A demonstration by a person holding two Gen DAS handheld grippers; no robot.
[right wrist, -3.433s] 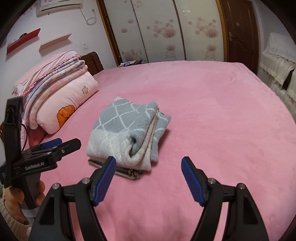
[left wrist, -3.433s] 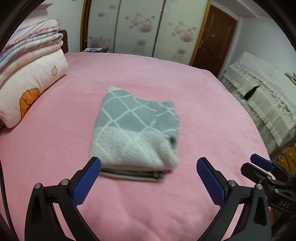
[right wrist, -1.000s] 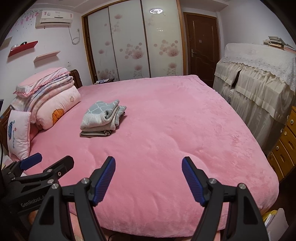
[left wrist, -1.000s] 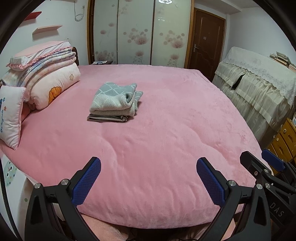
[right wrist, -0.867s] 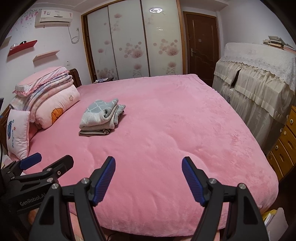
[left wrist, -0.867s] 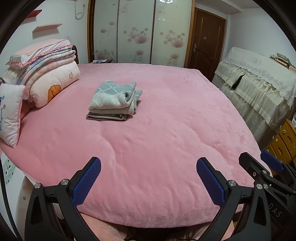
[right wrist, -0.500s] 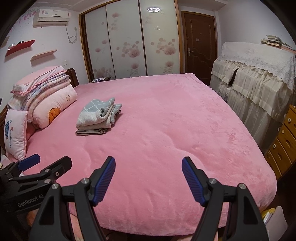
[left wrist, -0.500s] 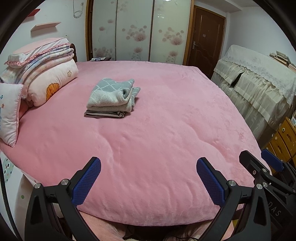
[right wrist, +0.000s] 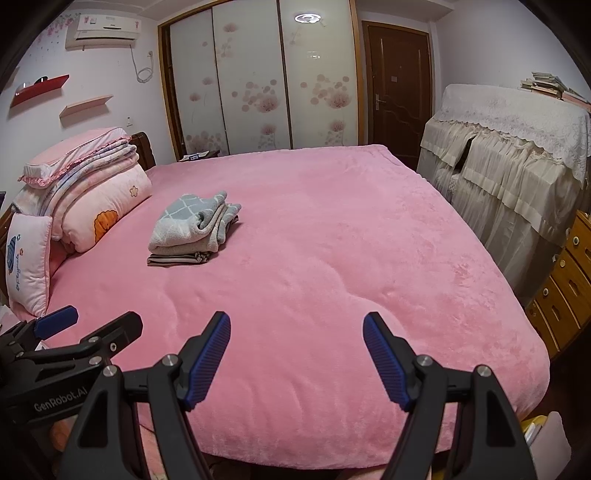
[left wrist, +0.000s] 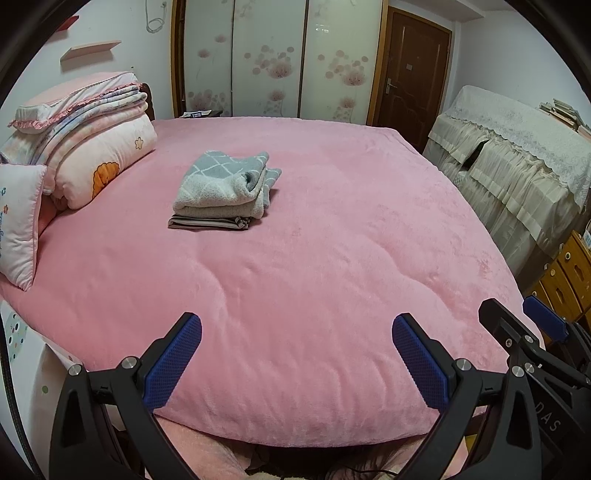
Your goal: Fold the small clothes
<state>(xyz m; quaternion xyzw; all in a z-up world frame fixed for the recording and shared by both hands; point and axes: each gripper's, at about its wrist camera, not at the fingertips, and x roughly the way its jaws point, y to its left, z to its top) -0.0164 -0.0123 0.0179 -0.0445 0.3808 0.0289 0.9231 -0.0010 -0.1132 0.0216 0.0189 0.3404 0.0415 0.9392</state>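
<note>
Folded clothes stack [left wrist: 223, 192] on pink bed [left wrist: 332, 258] at 11 o'clock, lowest striped piece mostly hidden; left gripper [left wrist: 297, 362] and right gripper [right wrist: 297, 360] both released, empty.

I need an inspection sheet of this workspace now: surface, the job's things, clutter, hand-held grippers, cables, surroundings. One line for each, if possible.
Surface: pink bedspread, smooth, mostly bare.
Job's things: folded grey towel stacked on a folded striped garment, toward the pillow side.
Clutter: nothing seen on the bedspread besides the stack.
Grippers: left hand-held gripper and right hand-held gripper both open, empty, at the near bed edge, far from the stack.
Cables: wall cord below the air conditioner.
Surroundings: stacked quilts, small pillow, wardrobe, door, covered furniture, wooden drawers.
</note>
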